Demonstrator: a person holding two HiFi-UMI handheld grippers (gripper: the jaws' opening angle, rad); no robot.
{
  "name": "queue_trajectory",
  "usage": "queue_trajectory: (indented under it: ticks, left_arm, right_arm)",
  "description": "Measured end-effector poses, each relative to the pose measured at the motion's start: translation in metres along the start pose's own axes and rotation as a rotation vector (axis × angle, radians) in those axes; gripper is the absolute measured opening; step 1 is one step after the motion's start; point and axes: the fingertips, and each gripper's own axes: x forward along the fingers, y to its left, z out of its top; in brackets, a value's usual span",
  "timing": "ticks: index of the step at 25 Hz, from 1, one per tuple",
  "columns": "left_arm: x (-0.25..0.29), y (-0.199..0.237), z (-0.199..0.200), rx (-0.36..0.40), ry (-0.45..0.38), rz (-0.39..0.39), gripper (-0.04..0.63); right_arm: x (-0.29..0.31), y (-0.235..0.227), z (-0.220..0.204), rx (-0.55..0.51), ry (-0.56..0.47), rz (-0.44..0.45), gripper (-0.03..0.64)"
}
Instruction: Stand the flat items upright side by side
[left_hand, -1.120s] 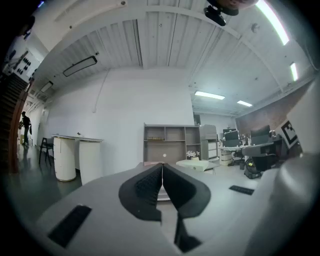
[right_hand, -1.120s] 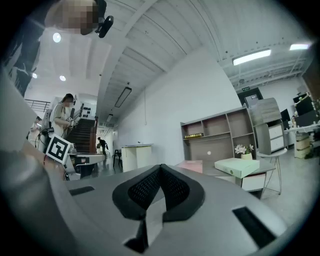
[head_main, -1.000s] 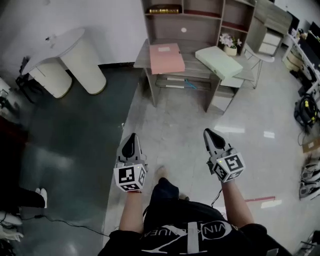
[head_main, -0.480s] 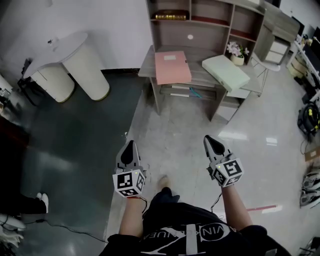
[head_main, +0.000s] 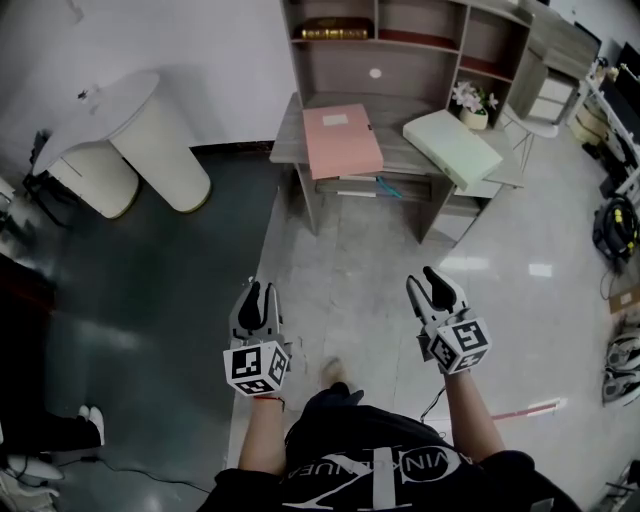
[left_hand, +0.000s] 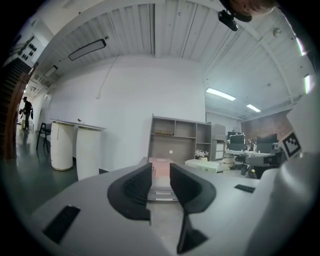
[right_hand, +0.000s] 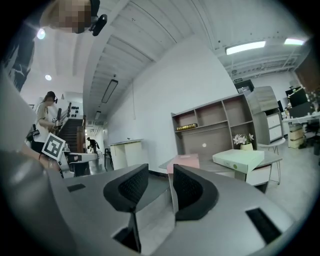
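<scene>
While both hands are held out in front of the person's waist over the shiny floor (head_main: 350, 270), the left gripper (head_main: 258, 292) has its jaws a small way apart with nothing between them, and they've just been opening. Same deal with the right gripper (head_main: 437, 280): narrow gap, jaws just been opening, nothing held. You only see floor and the far furniture through the gap. Both grippers point roughly level toward the counter (head_main: 395, 150) and are well short of it.

Further out, the counter carries both flat items, and neither is upright. The pink folder (head_main: 342, 140) lies flat on the left part. The pale green box file (head_main: 452, 147) lies flat on the right part, turned skew and apart from the pink one. A little pot of white flowers (head_main: 468, 100) sits just behind the green one.

Behind that, a shelf unit (head_main: 400, 70) rises off the back of the counter. Way off to the left, a white table (head_main: 140, 125) stands by the wall.
</scene>
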Motion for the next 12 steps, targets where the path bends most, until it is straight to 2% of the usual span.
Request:
queue_trajectory:
  ticks: [2,12]
  left_arm:
    - [0.011,0.009,0.0,0.0,0.006,-0.01,0.123]
    - [0.07,0.065,0.008,-0.006,0.008,-0.047,0.133]
  right_arm:
    - [0.011,-0.003,0.0,0.019,-0.004,-0.014,0.172]
    - [0.075,-0.008,0.0,0.045,-0.018,-0.083,0.189]
